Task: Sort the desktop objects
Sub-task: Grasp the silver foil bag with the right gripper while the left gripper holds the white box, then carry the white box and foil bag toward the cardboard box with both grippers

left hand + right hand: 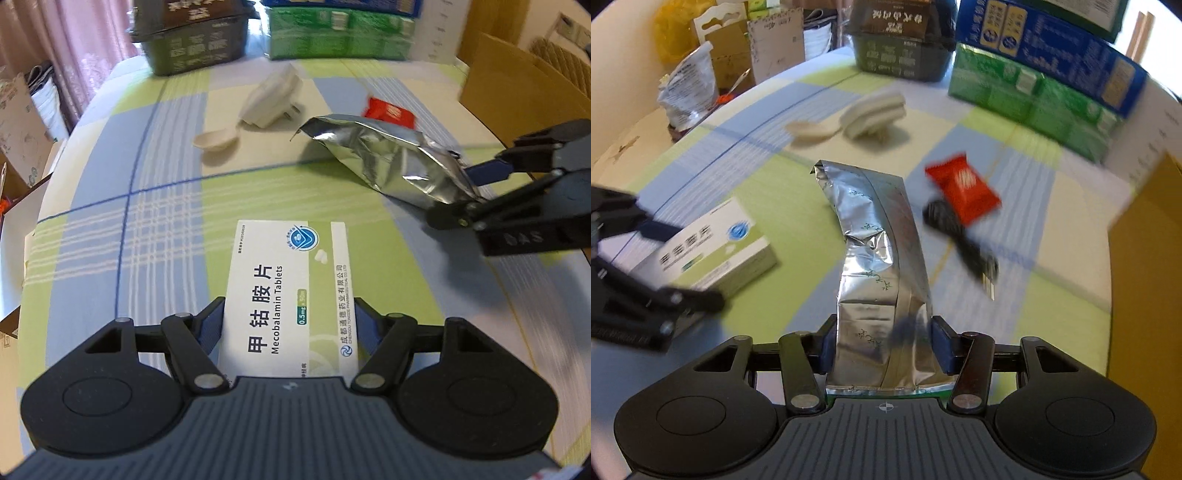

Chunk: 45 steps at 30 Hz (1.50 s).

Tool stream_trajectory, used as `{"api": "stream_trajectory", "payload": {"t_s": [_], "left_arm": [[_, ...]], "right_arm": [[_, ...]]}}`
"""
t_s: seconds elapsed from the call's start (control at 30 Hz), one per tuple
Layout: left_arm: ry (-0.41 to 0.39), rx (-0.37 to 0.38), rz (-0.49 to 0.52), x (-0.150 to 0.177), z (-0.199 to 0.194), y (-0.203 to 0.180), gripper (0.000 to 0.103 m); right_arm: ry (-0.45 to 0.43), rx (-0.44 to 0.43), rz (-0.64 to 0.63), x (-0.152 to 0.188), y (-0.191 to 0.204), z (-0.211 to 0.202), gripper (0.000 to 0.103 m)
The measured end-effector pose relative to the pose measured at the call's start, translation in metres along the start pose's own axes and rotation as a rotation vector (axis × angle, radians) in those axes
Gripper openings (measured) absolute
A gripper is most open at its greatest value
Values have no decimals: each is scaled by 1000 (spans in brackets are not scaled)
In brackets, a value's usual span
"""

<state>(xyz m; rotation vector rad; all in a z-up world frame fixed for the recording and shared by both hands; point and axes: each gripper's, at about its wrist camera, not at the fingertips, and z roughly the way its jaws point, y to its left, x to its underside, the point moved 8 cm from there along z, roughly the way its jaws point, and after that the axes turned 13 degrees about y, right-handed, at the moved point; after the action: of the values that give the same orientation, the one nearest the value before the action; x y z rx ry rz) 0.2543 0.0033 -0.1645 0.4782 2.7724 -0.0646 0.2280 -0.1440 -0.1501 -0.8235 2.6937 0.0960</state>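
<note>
Near left on the surface [110,221]: left gripper [288,314], jaws clamped on the pill box [288,288], gripped by its long sides so it lifts flat. Right: right gripper [882,339], jaws clenched on the foil pouch [875,258] by its near end. Spoon [216,141], plug [271,99], red packet [962,194] lie far, unsorted.

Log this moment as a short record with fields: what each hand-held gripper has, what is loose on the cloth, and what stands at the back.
left hand-held gripper: shut on the tablet box
right hand-held gripper: shut on the silver foil pouch
loose on the cloth: red snack packet, black item partly under it, white plug adapter, white spoon
at the back: dark basket, green box with a blue box stacked on it
surface: checked tablecloth, green, blue and cream
image quality: right wrist view is motion-blurred
</note>
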Motion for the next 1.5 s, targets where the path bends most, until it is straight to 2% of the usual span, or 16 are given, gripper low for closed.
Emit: {"api": "stream_trajectory", "payload": {"t_s": [0.17, 0.23, 0.27, 0.3, 0.33, 0.37, 0.4, 0.57, 0.8, 0.93, 1.03, 1.1, 1.2, 1.5], "left_arm": [[41, 5, 55, 29, -11, -33, 67], [49, 9, 80, 41, -16, -48, 67], [51, 16, 88, 47, -18, -56, 67], [49, 24, 93, 53, -21, -64, 67], [47, 31, 99, 59, -23, -70, 67], [49, 38, 103, 63, -24, -76, 67], [50, 43, 107, 67, -25, -80, 67], [45, 54, 110, 70, -27, -84, 71], [42, 86, 72, 61, -24, -79, 71], [44, 85, 72, 57, -22, -80, 71], [48, 75, 82, 55, -20, -81, 71], [53, 63, 94, 55, -19, -83, 71], [56, 46, 109, 55, -17, -85, 72], [54, 45, 107, 56, -16, -85, 72]], "right_arm": [[45, -61, 89, 65, 1, -31, 49], [54, -61, 100, 86, 2, -41, 50], [53, -58, 99, 94, 2, -45, 55], [58, -56, 94, 100, 3, -49, 66], [58, -57, 91, 103, 4, -52, 73], [52, -58, 88, 104, 4, -55, 83], [44, -53, 79, 103, 4, -57, 85], [44, -25, -11, 78, 9, -55, 85], [190, -11, -150, 58, 15, -10, 84], [221, -58, -132, 60, 11, 1, 80], [216, -80, -117, 60, 8, 0, 71], [212, -79, -117, 60, 9, -3, 59], [208, -77, -103, 59, 8, -4, 49], [169, -72, -50, 65, 7, -13, 40]]}}
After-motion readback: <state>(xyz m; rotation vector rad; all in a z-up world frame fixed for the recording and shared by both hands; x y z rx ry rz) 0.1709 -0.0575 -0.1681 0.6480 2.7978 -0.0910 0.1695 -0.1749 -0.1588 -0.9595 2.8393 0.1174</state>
